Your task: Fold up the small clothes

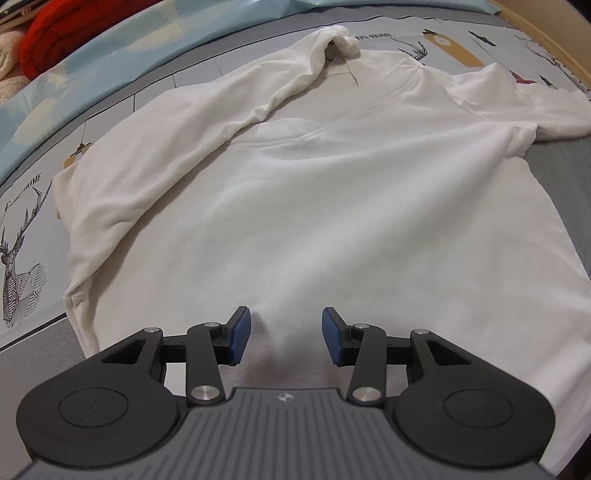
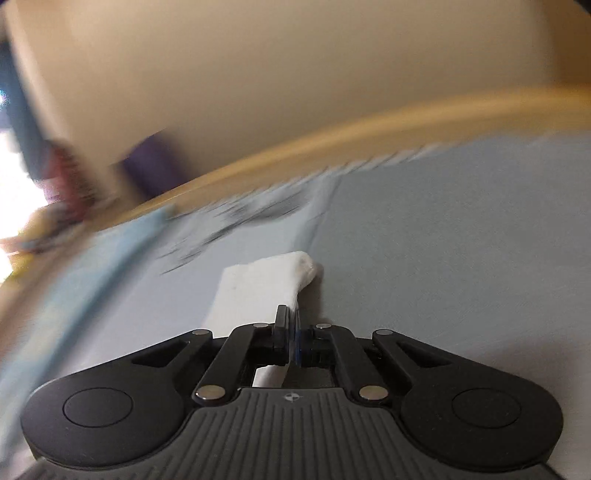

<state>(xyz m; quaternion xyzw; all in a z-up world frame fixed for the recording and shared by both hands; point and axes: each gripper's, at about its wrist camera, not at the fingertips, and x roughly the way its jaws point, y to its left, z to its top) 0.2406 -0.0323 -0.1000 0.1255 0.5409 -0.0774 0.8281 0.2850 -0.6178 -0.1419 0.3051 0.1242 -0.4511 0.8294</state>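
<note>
Between right tongs [image 2: 291, 332], white cloth [image 2: 258, 288]

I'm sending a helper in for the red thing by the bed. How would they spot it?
Start from the bed sheet with its deer drawings, where the white hoodie lies spread. Look beyond the hoodie to the pale blue patterned cover at the far left. The red bundle sits there, the only bright red among cream and blue fabrics.

My bed [image 1: 576, 192] wears a grey sheet printed with stags and lamps. A white hooded top [image 1: 314, 206] lies spread flat across its middle, one sleeve folded in over the body, hood toward the far edge. At the far left corner sit a red blanket [image 1: 48, 33] and a cream one [image 1: 7, 70].
</note>
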